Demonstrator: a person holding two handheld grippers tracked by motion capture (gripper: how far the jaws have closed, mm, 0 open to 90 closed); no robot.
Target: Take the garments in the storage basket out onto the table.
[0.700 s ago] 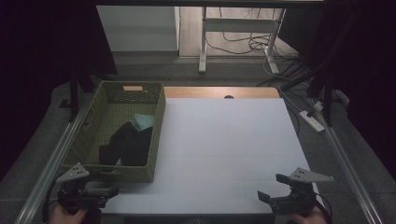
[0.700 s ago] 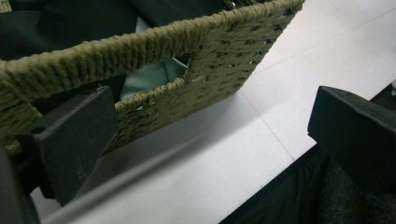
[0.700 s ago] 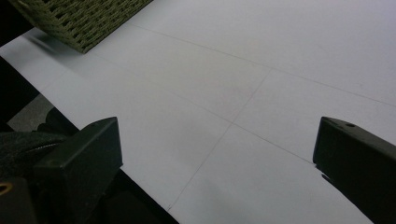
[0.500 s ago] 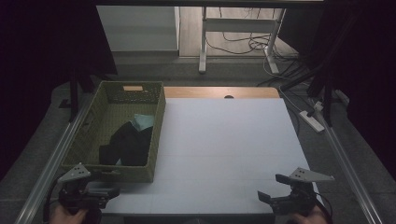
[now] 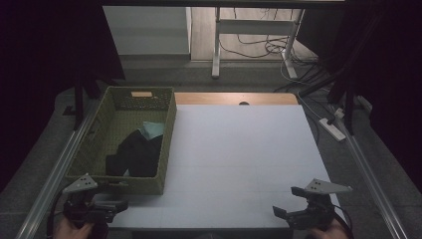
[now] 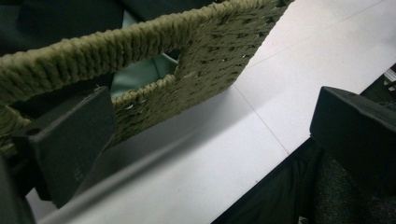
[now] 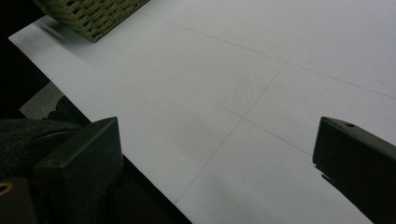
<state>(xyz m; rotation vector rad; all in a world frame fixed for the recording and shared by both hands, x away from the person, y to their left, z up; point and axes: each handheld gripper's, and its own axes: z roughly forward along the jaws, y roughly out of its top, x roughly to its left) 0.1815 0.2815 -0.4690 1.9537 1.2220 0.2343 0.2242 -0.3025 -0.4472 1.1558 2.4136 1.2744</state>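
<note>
Edging slightly rightward since earlier: left gripper (image 5: 107, 206), jaws spread, just beside near wall of green woven rectangular basket (image 5: 89, 144) | lying inside: dark cloth (image 5: 137, 154) | sitting apart: right gripper (image 5: 291, 211), jaws spread, over white tabletop (image 5: 239, 149)

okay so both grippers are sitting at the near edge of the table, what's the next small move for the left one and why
Probably lift the left gripper up and forward over the near wall of the woven basket. Its jaws stand open with nothing between them, right beside that wall, and the dark cloth lies inside, below the rim. The right gripper is open too, over bare white table.
</note>
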